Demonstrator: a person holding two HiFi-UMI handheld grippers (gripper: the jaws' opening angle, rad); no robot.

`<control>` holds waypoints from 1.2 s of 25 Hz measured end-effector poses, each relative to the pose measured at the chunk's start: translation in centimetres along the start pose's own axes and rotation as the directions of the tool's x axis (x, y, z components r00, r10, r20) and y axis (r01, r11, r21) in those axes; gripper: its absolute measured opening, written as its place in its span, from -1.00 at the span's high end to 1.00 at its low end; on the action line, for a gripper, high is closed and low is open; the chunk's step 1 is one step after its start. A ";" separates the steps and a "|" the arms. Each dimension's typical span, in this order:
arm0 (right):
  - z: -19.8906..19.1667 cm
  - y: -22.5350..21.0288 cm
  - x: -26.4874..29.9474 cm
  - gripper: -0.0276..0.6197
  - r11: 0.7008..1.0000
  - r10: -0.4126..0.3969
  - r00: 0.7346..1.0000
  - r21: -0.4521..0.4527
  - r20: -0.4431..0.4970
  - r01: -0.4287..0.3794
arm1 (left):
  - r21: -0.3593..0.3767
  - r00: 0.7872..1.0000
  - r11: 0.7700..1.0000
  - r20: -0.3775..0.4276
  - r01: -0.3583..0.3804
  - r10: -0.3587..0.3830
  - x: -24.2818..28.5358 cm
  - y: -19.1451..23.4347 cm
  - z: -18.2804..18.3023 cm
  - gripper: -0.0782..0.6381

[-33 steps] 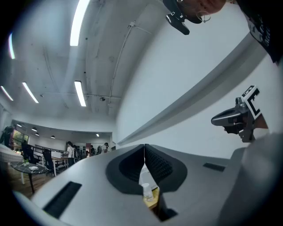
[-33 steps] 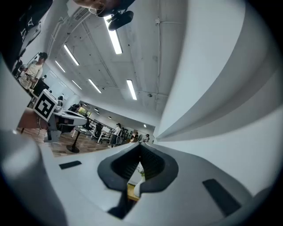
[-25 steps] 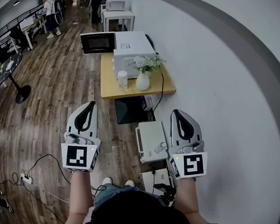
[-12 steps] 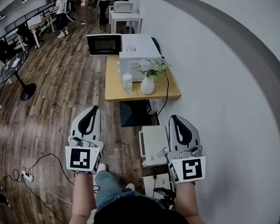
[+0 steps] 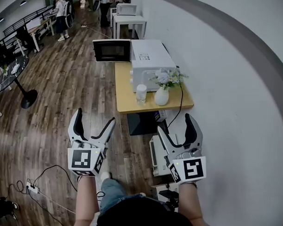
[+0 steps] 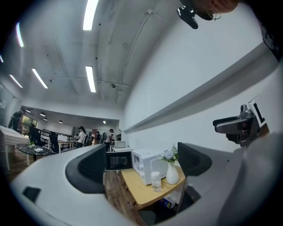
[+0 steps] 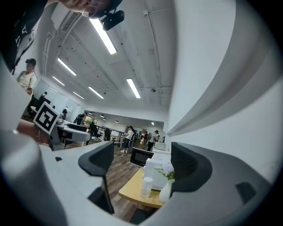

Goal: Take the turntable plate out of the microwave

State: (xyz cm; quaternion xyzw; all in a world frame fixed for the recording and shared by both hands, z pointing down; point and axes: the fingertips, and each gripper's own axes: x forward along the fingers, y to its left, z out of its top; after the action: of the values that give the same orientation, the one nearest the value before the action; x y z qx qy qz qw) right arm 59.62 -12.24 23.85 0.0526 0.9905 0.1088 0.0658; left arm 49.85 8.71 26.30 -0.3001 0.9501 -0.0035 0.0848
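wooden table (image 5: 127,90) carries white microwave (image 5: 151,62), cup (image 5: 141,93) and flower vase (image 5: 162,96).

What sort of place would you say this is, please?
Probably an open-plan office or shared workspace: a white box-shaped microwave on a small light wooden table against the wall, a dark wood-plank floor, and desks with people standing at the far end.

floor (image 5: 62,90): dark wood planks | wall (image 5: 209,57): white | light: ceiling strips (image 6: 90,78) | furniture: yellow table (image 5: 124,93)
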 end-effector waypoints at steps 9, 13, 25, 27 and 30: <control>0.6 7.7 12.2 -0.29 0.999 -0.038 0.999 0.026 -0.004 0.038 | -0.035 0.997 0.996 -0.002 0.079 -0.079 5.0 13.3 -1.1 -0.60; 0.3 10.8 17.3 -0.28 0.998 -0.061 0.998 0.029 -0.006 0.061 | -0.019 0.993 0.993 -0.008 0.120 -0.120 7.1 18.1 -1.8 -0.59; -1.7 16.4 27.2 -0.28 0.998 -0.055 0.997 -0.015 -0.055 0.054 | -0.046 0.995 0.994 -0.037 0.095 -0.097 10.2 28.6 -6.0 -0.59; -2.3 16.2 28.8 -0.28 0.998 -0.063 0.996 -0.011 -0.065 0.062 | -0.036 0.993 0.994 -0.039 0.107 -0.109 11.5 29.4 -6.2 -0.59; -3.3 15.6 31.4 -0.28 0.997 -0.077 0.995 -0.006 -0.068 0.076 | -0.023 0.990 0.990 -0.040 0.138 -0.138 14.4 30.0 -6.8 -0.59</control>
State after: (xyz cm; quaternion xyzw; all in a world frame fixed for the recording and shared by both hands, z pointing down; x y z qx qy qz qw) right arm 29.57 5.98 26.76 0.0108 0.9932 0.1099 0.0361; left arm 20.11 24.80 28.96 -0.3659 0.9286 -0.0059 0.0616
